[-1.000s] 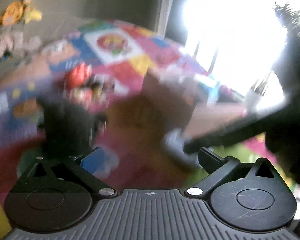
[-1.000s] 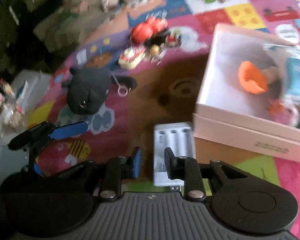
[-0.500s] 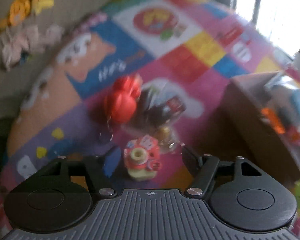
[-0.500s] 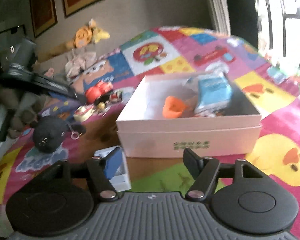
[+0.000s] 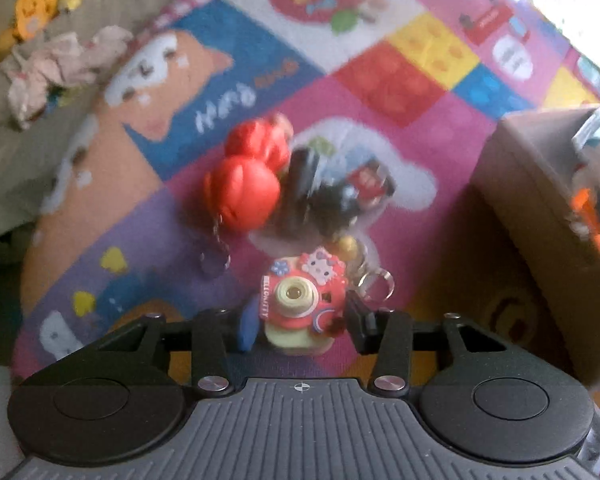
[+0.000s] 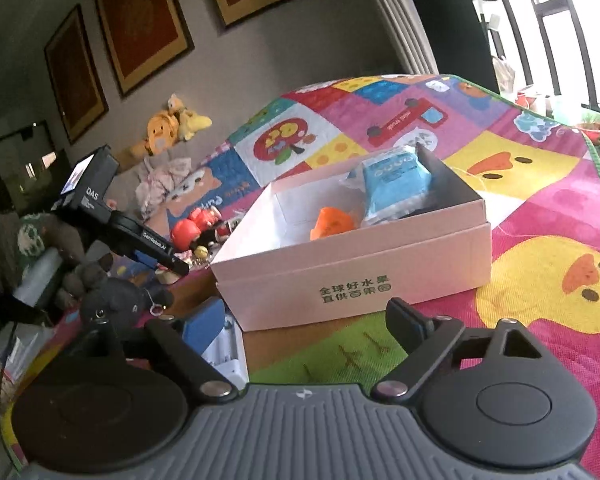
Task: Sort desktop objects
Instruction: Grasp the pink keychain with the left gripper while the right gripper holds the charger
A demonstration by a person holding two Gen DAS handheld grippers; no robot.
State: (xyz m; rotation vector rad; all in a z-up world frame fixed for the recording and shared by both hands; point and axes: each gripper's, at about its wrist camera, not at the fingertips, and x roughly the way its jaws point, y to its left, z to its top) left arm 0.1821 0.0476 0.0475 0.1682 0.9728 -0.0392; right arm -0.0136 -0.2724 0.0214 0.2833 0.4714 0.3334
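Straddling a toy camera (image 5: 298, 306), the left tongs (image 5: 300, 320) stand part-open low in the left wrist frame, blue pad at the toy's left flank and black finger at its right; whether either touches yet is too blurred to tell. The camera looks like a small rubbery keychain charm, red body on a cream base, so it should be light, a little soft and grippy rather than slick, with nothing fragile about it. Its flat sides are the sensible place to pinch, low on the body, leaving the raised lens clear. A key ring (image 5: 374, 286) hangs off its upper right and will likely dangle and swing when lifted; it lies near a gold bell (image 5: 346, 245) and could snag. Just above sit two red balls (image 5: 244, 192) and a dark tangle of charms (image 5: 332, 196), close enough to drag along. At the right edge stands the box (image 5: 540, 216), presumably the goal. In the right wrist frame the right tongs (image 6: 306, 328) are wide open and empty at the bottom, before the same box (image 6: 352, 276), which holds a blue packet (image 6: 394, 184) and an orange piece (image 6: 334, 222). A white charger (image 6: 228, 354) lies by their blue pad, and a grey plush (image 6: 116, 300) sits at left on the desk.
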